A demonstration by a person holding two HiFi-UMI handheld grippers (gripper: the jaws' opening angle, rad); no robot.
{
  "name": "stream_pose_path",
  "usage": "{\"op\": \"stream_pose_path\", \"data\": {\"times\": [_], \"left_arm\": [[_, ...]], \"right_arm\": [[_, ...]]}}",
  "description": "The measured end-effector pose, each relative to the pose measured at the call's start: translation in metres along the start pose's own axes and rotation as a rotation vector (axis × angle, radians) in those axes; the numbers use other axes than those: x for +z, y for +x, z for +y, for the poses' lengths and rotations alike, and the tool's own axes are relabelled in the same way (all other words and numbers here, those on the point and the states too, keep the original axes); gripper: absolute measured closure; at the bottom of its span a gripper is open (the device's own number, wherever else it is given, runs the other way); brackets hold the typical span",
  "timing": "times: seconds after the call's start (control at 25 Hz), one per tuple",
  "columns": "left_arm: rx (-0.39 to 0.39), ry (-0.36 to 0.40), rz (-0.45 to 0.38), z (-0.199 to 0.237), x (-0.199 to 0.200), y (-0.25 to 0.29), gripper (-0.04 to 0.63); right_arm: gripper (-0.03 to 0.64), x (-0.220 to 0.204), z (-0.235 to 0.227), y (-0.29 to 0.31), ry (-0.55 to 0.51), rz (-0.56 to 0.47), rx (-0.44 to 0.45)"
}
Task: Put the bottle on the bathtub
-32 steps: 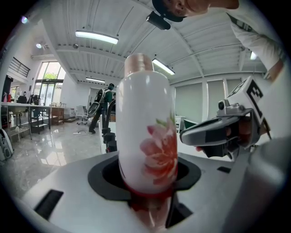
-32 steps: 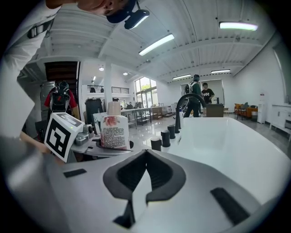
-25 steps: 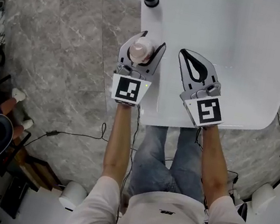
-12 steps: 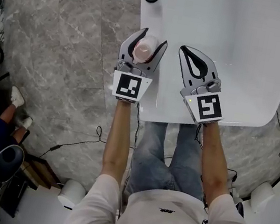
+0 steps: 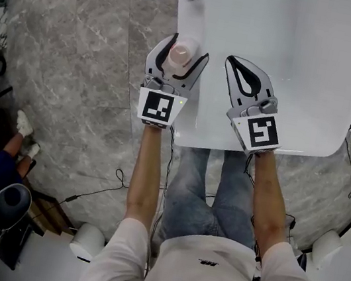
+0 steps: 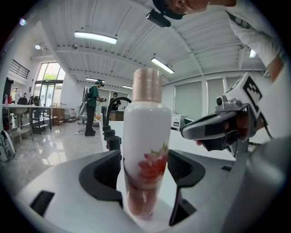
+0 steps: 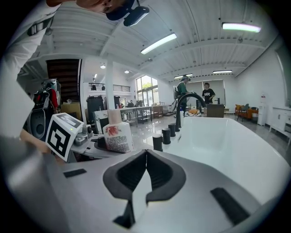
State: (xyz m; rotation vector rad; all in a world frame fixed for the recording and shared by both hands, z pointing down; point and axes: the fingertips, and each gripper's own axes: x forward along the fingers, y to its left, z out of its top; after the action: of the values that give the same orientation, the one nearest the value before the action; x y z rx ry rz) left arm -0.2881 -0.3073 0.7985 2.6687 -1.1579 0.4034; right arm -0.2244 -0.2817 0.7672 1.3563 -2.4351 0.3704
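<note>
Open hall, bathtub [image 5: 295,70], stone floor [image 5: 64,49]

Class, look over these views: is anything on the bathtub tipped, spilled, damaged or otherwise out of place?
Nothing stands out. The bottle stands upright and capped on the bathtub rim, with no spill visible. The left gripper has just been opening its fingers, with the bottle between them.

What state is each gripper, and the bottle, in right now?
Bottle: upright on the bathtub rim, cap on.
Left gripper: open; jaws have just been opening, bottle between them.
Right gripper: shut, empty.
</note>
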Motion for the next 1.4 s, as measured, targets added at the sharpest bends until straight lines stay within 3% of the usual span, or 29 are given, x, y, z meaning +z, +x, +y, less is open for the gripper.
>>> {"op": "stream_pose_path", "data": {"times": [0.32, 0.56, 0.88, 1.24, 1.4], "left_arm": [[0.045, -0.03, 0.0, 0.002, 0.008, -0.025, 0.284], [0.079, -0.076, -0.043, -0.014, 0.045, -0.06, 0.293], [0.126, -0.102, -0.101, -0.03, 0.106, -0.093, 0.408], [0.153, -0.017, -0.119, -0.063, 0.171, -0.116, 0.559], [0.148, -0.002, -0.127, -0.068, 0.2, -0.131, 0.581]], "right_arm": [[0.621, 0.002, 0.004, -0.007, -0.025, 0.008, 0.034], [0.621, 0.027, 0.009, -0.033, -0.032, 0.004, 0.054], [0.621, 0.078, 0.013, -0.061, -0.055, -0.044, 0.083], [0.623, 0.132, 0.014, -0.118, -0.046, -0.101, 0.106], [0.623, 0.165, 0.028, -0.131, -0.057, -0.134, 0.13]]}}
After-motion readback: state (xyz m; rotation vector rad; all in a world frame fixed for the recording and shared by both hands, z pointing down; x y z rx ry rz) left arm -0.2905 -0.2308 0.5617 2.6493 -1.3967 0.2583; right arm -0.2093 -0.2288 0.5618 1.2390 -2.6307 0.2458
